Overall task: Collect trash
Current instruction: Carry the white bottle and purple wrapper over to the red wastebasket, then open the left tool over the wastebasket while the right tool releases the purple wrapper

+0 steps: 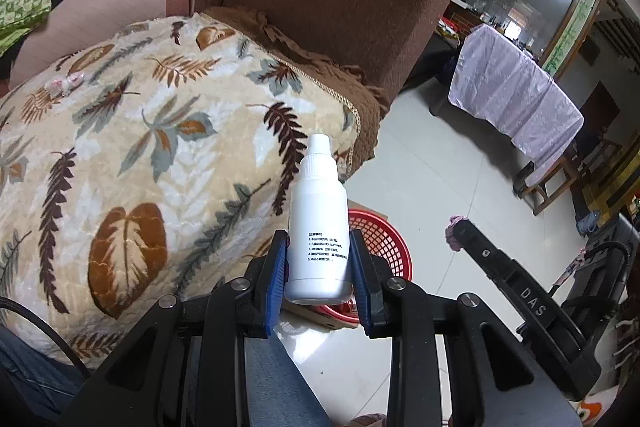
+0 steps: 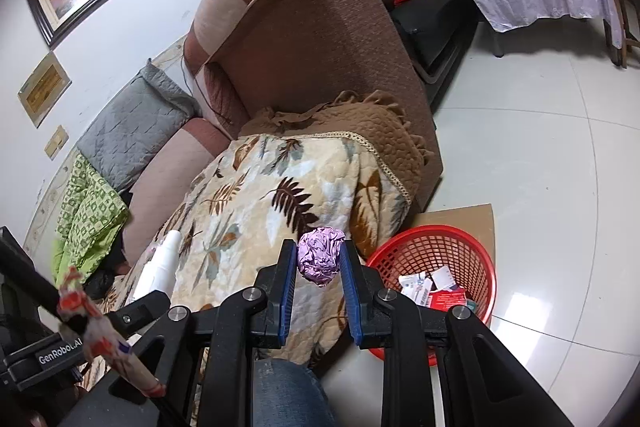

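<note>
My left tongs (image 1: pixel 319 267) are clamped on a white plastic bottle (image 1: pixel 318 227), held upright by its lower body so the nozzle points up and nothing can drip. My right tongs (image 2: pixel 319 263) pinch a crumpled purple wrapper (image 2: pixel 320 255) near their tips, a light hold suited to something so soft. Both loads hang over the edge of the leaf-patterned blanket (image 2: pixel 256 195), just beside the red basket (image 2: pixel 472 251) on the floor, which already holds some paper scraps. I judge both are meant for that basket. My knee (image 2: pixel 288 387) sits below the tongs, and the blanket's overhang crowds the basket's near side. A small pink scrap (image 1: pixel 64 85) lies on the blanket, well apart from the basket.
</note>
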`<state>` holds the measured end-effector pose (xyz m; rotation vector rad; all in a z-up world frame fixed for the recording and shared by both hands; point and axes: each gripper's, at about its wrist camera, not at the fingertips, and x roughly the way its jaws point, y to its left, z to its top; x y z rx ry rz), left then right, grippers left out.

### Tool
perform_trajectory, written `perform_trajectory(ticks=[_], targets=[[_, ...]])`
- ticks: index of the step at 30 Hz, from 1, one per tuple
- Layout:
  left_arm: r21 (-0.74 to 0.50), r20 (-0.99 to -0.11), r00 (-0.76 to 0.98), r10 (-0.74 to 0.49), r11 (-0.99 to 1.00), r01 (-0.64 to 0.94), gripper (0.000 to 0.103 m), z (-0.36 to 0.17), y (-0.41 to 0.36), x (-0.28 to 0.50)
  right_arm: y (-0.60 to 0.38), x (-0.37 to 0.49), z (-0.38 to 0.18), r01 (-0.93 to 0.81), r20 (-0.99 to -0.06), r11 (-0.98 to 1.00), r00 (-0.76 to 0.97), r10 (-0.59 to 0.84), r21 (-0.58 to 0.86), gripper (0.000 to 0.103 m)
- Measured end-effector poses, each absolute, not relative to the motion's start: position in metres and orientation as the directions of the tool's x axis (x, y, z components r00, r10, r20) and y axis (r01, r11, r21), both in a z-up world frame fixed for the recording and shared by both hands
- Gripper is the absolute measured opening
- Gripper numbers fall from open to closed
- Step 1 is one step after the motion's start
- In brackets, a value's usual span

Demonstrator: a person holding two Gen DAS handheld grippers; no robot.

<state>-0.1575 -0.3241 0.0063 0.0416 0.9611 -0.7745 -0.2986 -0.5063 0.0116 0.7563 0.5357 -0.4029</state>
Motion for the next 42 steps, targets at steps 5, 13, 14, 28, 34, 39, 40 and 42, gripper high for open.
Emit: perform_trajectory(ticks=[5, 13, 14, 28, 34, 39, 40, 42], targets=[[-0.283, -0.763, 0.313, -0.565, 0.728, 0.625, 0.029, 0.000, -0.337, -0.159, -0.513, -0.300, 0.003, 0.533, -0.596, 0.649, 0.789, -0.149, 0.543, 0.023], [-0.267, -0.804, 0.247, -0.541, 0.699, 0.663, 0.029, -0.026, -0.375, -0.152, -0.540, -0.294, -0.026, 0.531, -0.598, 0.596, 0.795, -0.104, 0.602, 0.023], [-0.271, -0.810, 0.233, -0.538, 0.697, 0.664, 0.029, -0.031, -0.379, -0.150, -0.542, -0.291, -0.028, 0.533, -0.602, 0.593, 0.792, -0.100, 0.603, 0.023], [-0.278, -0.861, 0.132, -0.492, 0.671, 0.688, 0.029, -0.073, -0.418, -0.140, -0.564, -0.275, -0.058, 0.563, -0.625, 0.514, 0.778, -0.064, 0.648, 0.029], [-0.321, -0.855, 0.085, -0.511, 0.651, 0.688, 0.054, -0.077, -0.417, -0.137, -0.574, -0.283, -0.060, 0.586, -0.622, 0.447, 0.779, -0.080, 0.676, 0.057], [-0.320, -0.834, 0.123, -0.537, 0.654, 0.685, 0.062, -0.059, -0.402, -0.136, -0.564, -0.280, -0.038, 0.561, -0.599, 0.483, 0.796, -0.090, 0.673, 0.059], [-0.324, -0.828, 0.132, -0.546, 0.657, 0.681, 0.062, -0.054, -0.397, -0.135, -0.561, -0.279, -0.032, 0.552, -0.591, 0.497, 0.801, -0.093, 0.670, 0.059], [-0.331, -0.814, 0.157, -0.560, 0.667, 0.667, 0.063, -0.042, -0.383, -0.132, -0.550, -0.274, -0.015, 0.517, -0.562, 0.532, 0.823, -0.090, 0.671, 0.067]])
